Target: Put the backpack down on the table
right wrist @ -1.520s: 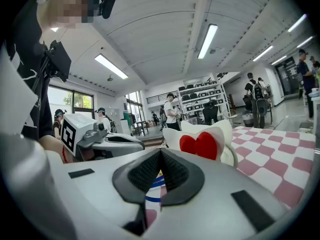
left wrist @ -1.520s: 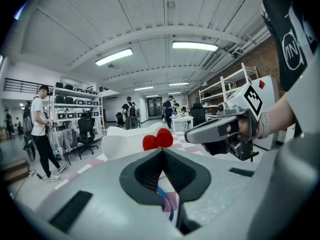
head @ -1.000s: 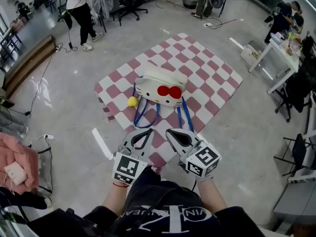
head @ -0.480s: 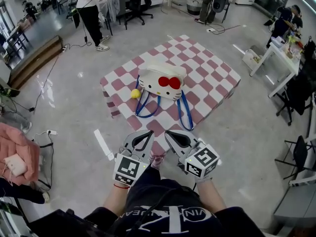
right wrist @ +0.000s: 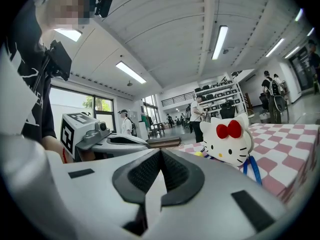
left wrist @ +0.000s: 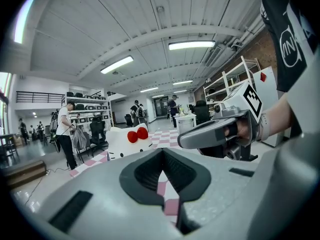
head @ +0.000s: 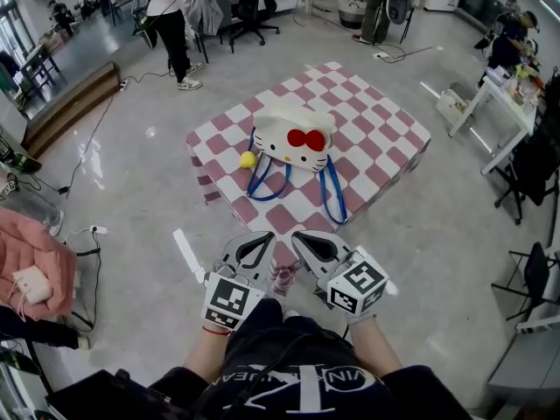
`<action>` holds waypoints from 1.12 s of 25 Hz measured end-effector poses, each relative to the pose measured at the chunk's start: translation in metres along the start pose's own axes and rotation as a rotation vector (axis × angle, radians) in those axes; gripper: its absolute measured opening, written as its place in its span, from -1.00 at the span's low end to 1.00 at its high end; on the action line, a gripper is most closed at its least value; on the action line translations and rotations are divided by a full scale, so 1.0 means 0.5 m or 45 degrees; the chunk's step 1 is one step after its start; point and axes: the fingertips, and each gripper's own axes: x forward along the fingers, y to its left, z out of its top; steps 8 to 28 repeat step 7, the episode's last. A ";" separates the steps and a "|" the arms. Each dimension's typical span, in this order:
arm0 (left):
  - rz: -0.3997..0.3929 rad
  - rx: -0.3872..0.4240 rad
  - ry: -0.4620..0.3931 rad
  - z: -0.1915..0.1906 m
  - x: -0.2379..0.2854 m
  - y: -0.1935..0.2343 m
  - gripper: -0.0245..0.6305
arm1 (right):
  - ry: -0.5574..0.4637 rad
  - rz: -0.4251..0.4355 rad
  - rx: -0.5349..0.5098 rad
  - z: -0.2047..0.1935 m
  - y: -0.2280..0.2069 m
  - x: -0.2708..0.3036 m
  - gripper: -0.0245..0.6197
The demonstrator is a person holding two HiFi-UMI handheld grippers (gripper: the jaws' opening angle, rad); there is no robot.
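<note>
Two grippers are held close side by side in front of the person's body, over the floor and well apart from the backpack (head: 296, 138), which sits on the tabletop (head: 376, 121) covered with a pink and white checked cloth. In the head view the left gripper (head: 259, 241) and the right gripper (head: 306, 240) point toward the near edge of the cloth. Each gripper's own view shows its jaws closed, the tips meeting, with nothing between them: the left gripper (left wrist: 162, 151) and the right gripper (right wrist: 160, 151) are both empty. Only the head view shows the whole tabletop, with the blue straps (head: 332, 195) lying over the cloth toward the person and a yellow ball (head: 248, 159) just beside the backpack on its left. The right gripper view shows the front of the backpack (right wrist: 227, 139) more plainly: a white cat face with a red bow, dark eyes and whiskers. The left gripper view shows the backpack (left wrist: 127, 140) from its side, and also the right gripper in the person's hand (left wrist: 240, 131).
</note>
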 end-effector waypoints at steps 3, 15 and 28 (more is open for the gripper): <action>0.004 0.003 -0.003 0.000 -0.007 0.008 -0.91 | -0.003 -0.010 0.005 0.002 0.001 0.008 -0.92; 0.015 0.001 -0.007 0.000 -0.016 0.028 -0.91 | 0.000 -0.010 0.000 0.006 0.004 0.026 -0.92; 0.015 0.001 -0.007 0.000 -0.016 0.028 -0.91 | 0.000 -0.010 0.000 0.006 0.004 0.026 -0.92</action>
